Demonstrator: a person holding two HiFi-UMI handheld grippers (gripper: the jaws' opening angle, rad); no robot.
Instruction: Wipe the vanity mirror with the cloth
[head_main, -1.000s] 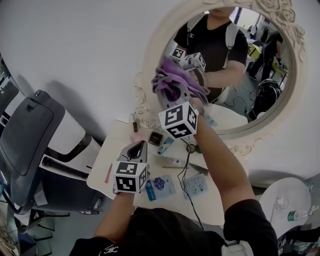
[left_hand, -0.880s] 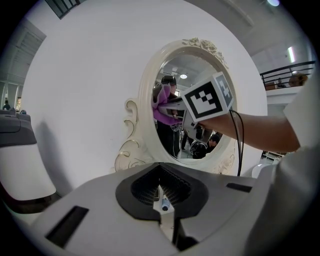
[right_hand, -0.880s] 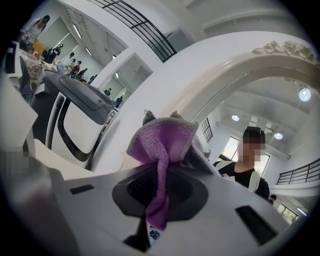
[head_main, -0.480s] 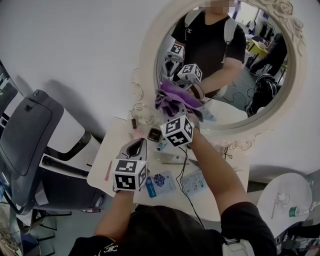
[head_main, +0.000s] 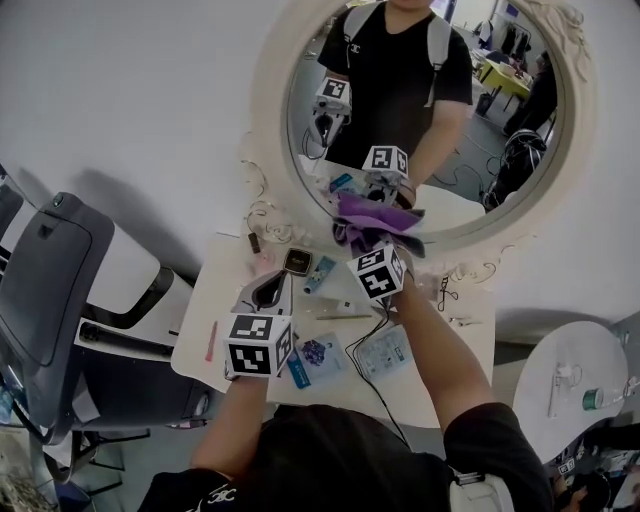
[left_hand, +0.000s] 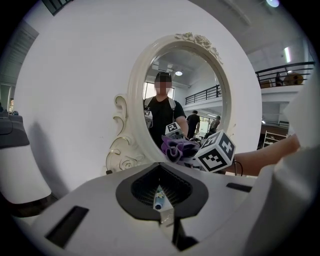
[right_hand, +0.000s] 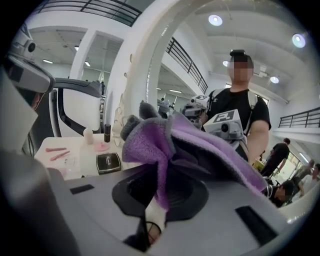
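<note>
The cloth (right_hand: 170, 145) hides the right gripper's (right_hand: 152, 215) tips, which clamp it at the mirror's (head_main: 268, 130) lower edge, while the left gripper (head_main: 268, 292), jaws together and empty, hangs over the cluttered table (head_main: 455, 375).

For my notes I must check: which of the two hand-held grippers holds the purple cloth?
The right hand-held gripper, up by the white-framed round mirror, clamps the purple fleece cloth; the left hand-held gripper, over the white table, is shut on nothing.
</note>
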